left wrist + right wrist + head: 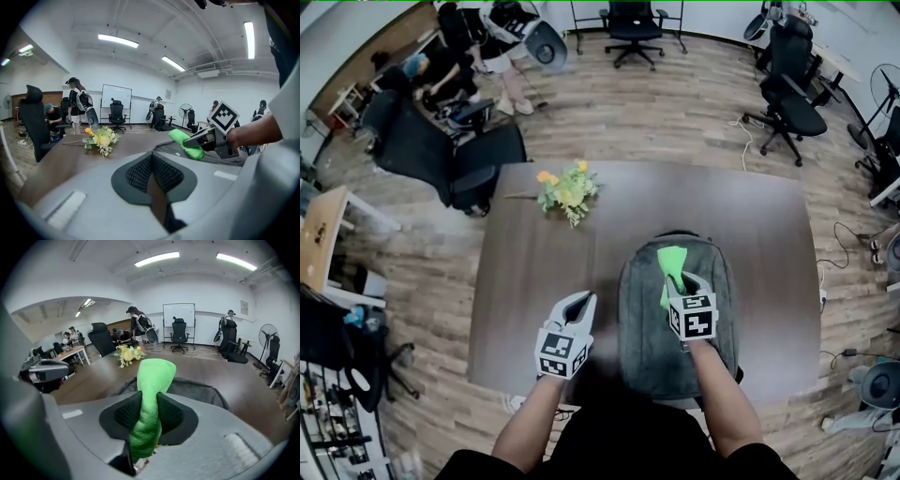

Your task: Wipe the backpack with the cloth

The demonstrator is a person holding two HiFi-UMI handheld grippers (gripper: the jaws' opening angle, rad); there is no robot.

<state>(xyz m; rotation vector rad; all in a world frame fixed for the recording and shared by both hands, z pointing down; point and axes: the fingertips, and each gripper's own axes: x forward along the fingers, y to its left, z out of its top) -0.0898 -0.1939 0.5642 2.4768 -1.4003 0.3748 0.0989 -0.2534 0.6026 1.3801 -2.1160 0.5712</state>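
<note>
My right tongs [685, 280] pinch the green cloth [672, 265] tight; the grey backpack [642, 328] lies right under them on the table [534, 272], its long side running away from me; my left tongs [581, 302] are closed and empty, beside the backpack.

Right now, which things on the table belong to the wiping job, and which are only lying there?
Job: green cloth, gripped by the right gripper; grey backpack under it.
Lying about: flower bunch on the table; left gripper, shut and empty, beside the backpack.
</note>
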